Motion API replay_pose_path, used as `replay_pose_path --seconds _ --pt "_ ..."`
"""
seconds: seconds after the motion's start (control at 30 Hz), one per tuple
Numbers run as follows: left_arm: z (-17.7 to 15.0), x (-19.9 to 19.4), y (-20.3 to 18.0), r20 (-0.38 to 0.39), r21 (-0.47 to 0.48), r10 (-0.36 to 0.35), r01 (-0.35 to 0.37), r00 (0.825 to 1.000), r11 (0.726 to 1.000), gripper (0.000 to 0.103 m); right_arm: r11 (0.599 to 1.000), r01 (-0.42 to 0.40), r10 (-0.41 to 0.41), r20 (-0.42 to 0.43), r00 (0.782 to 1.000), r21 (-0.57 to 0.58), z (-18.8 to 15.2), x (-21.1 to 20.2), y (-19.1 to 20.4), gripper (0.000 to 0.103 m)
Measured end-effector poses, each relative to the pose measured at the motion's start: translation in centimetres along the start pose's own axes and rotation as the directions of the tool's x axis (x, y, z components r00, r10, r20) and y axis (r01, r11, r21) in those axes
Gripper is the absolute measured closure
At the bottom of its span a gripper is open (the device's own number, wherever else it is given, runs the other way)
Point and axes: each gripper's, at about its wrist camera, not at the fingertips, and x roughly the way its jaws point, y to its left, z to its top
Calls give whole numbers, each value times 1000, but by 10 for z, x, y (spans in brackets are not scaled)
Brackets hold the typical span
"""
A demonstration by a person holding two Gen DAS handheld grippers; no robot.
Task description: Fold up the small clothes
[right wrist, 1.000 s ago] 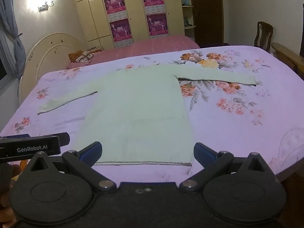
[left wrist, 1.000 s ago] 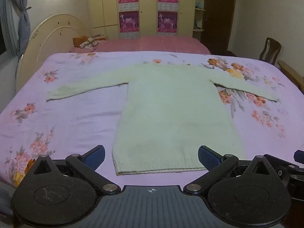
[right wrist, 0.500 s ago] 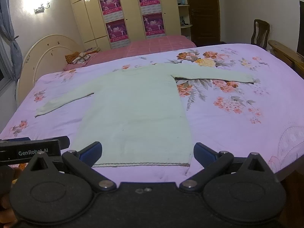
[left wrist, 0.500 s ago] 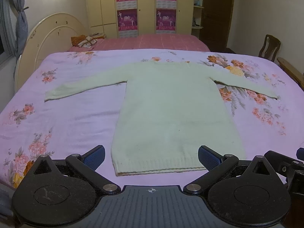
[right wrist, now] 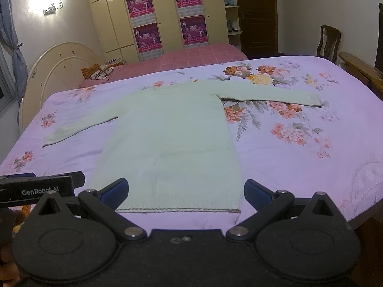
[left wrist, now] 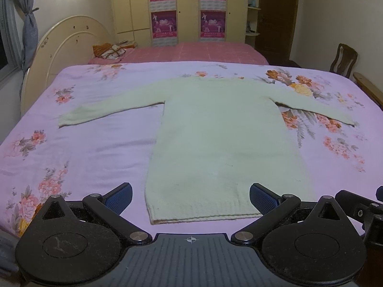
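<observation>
A pale green long-sleeved sweater (left wrist: 222,138) lies flat on the pink floral bedspread (left wrist: 71,143), sleeves spread out to both sides, hem toward me. It also shows in the right wrist view (right wrist: 172,138). My left gripper (left wrist: 190,195) is open and empty, held just above the hem near the bed's front edge. My right gripper (right wrist: 185,190) is open and empty, also over the hem. The left gripper's body (right wrist: 36,189) shows at the left of the right wrist view.
A second bed with a red cover (left wrist: 191,52) stands behind. A cream headboard (left wrist: 67,47) is at the left. A wooden chair (left wrist: 343,59) and a wooden frame edge (right wrist: 359,67) are at the right. Wardrobes with posters (left wrist: 186,12) line the back wall.
Both grippers have drifted slightly; the view has shifted a little lower and nearer the hem. Both stay open. The sweater has not moved.
</observation>
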Motion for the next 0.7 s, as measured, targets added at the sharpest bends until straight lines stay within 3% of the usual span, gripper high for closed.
replay_pose_path --seconds 0.7 --pt "4 11 8 -10 -3 6 -6 1000 1000 0 1000 21 -21 6 1000 1 3 11 5 1"
